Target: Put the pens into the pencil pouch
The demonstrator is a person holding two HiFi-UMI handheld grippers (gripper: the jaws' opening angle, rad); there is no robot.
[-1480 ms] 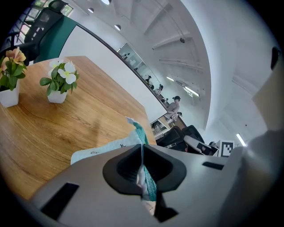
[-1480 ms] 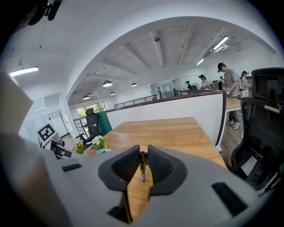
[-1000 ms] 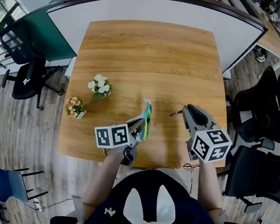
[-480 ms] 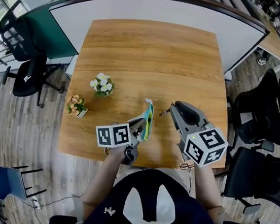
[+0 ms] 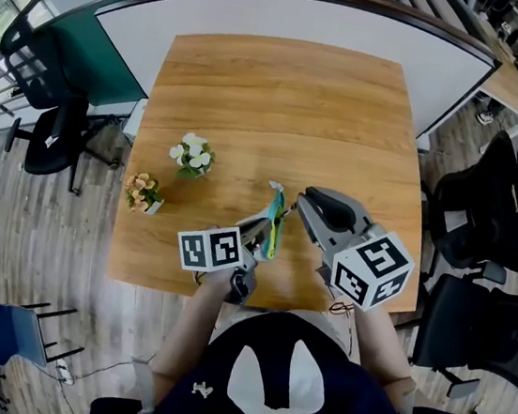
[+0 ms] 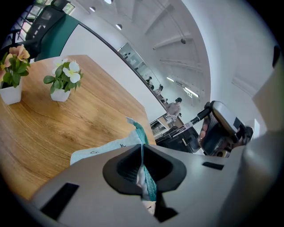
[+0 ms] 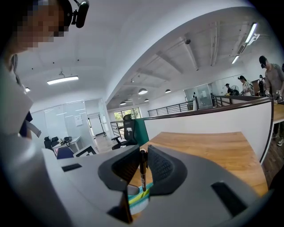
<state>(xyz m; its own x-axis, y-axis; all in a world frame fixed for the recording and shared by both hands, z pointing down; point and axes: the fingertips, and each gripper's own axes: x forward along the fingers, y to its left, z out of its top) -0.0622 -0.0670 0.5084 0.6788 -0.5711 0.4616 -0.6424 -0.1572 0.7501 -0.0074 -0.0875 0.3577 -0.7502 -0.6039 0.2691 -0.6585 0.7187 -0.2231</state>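
Observation:
A light pencil pouch with a teal zip edge stands up off the wooden table, near its front edge. My left gripper is shut on the pouch's lower end; in the left gripper view the fabric is pinched between the jaws. My right gripper is just right of the pouch's top, shut on a thin dark pen. The pen hangs upright between the pads, tip down over the pouch. The left gripper view shows the right gripper with the pen sticking out.
Two small flower pots stand on the table's left half. Black office chairs are to the right and to the left of the table. A white partition runs along the far edge.
My right gripper has carried the pen leftward and upward, from the table's right side to the pouch's top. The left gripper and pouch have stayed put.

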